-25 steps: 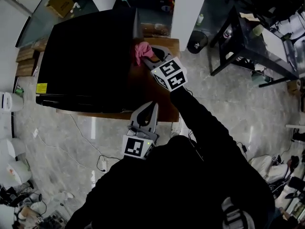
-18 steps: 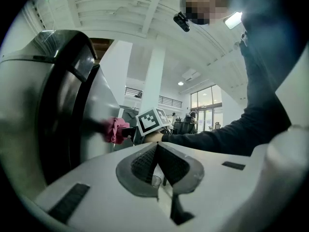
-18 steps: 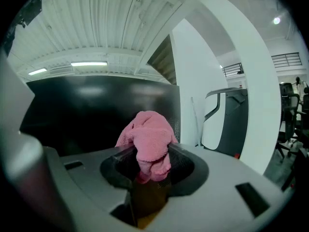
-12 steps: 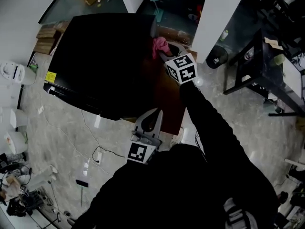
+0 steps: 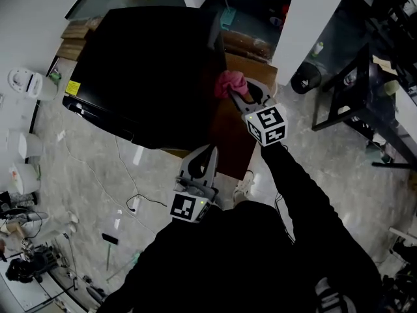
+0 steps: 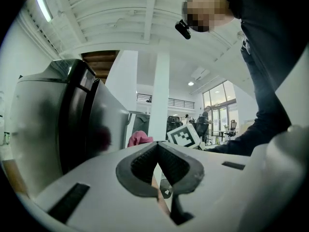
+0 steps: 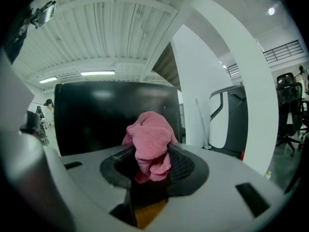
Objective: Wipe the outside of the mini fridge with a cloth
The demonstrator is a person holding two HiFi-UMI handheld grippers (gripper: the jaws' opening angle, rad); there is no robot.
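Grey marble floor (image 5: 98, 175), white pillar (image 5: 307, 12), black table (image 5: 357, 77), ribbed white ceiling (image 7: 111, 37)

Seemingly closed hand-held gripper (image 6: 157, 149) beside fridge (image 6: 63, 115)

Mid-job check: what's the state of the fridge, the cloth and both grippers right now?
Mini fridge: upright on the wooden stand, door looks shut.
Pink cloth: bunched, clamped in the right gripper, beside the fridge's side.
Right gripper: shut on the pink cloth.
Left gripper: shut, nothing between its jaws, away from the fridge.
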